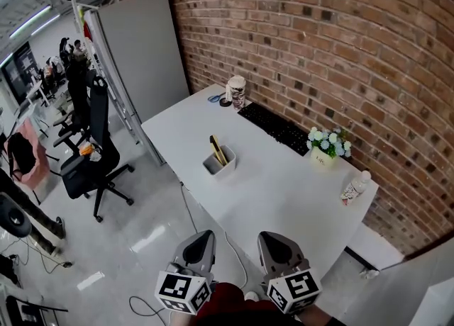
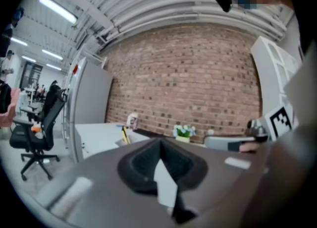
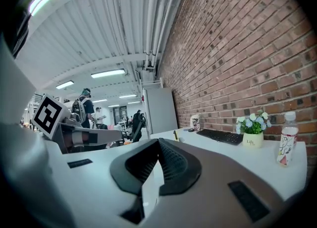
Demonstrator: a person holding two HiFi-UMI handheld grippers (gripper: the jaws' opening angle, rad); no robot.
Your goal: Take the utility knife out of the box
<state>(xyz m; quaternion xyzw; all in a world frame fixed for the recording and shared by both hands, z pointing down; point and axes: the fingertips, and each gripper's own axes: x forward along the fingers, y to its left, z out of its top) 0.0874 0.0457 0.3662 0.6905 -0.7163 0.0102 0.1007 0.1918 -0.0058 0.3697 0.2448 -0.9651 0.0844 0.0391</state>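
Your left gripper (image 1: 198,244) and right gripper (image 1: 278,244) hang short of the white worktop (image 1: 284,190), fingers pressed fully together, holding nothing. The yellow utility knife (image 1: 217,149) stands in the small white open box (image 1: 225,169), well ahead of you. Reach over it, spread one gripper's fingers first, close on the exposed handle, then lift straight up.

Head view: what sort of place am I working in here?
Probably an office or lab workspace: a white desk with a keyboard along a brick wall, a black office chair beside it, and more workstations at far left.
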